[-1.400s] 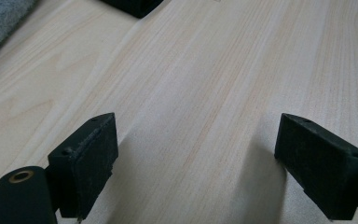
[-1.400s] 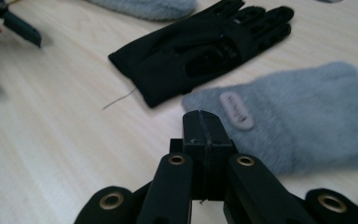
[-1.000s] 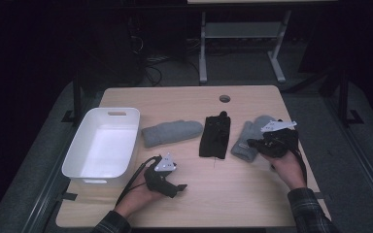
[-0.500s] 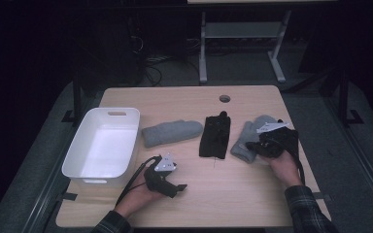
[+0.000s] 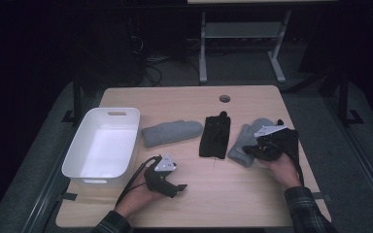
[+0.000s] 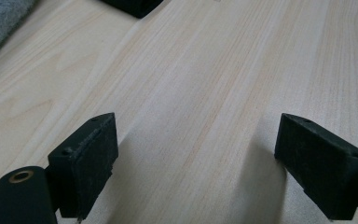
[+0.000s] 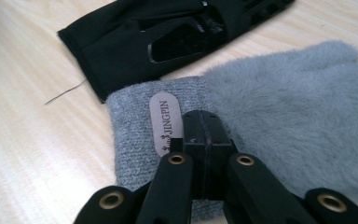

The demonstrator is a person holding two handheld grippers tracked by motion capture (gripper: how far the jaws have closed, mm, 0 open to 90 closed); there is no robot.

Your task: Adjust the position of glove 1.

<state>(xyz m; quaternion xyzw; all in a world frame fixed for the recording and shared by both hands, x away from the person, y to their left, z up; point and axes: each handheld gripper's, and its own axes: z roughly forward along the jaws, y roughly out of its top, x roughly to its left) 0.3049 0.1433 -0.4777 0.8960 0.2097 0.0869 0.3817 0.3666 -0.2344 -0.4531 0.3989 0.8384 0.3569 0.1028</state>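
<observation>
Two tongs checked: my right gripper [image 7: 204,140], jaws together, rests on the grey mitten [image 7: 279,116] cuff; left gripper [image 6: 196,158], jaws apart, sits well away.

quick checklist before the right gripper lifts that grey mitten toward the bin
1. Right gripper jaws shut: ok, pressed together over the knit cuff of the grey mitten.
2. Cuff fabric actually pinched between the pads: cannot tell, the jaws hide the contact.
3. Black glove clear of the mitten: not ok, its edge lies right against the cuff and might drag along.
4. White bin ready to receive: ok, nothing inside.
5. Left gripper out of the way: ok, open over bare table, though it sits near the bin.
6. Second grey mitten on the path: not ok, it lies between.
</observation>
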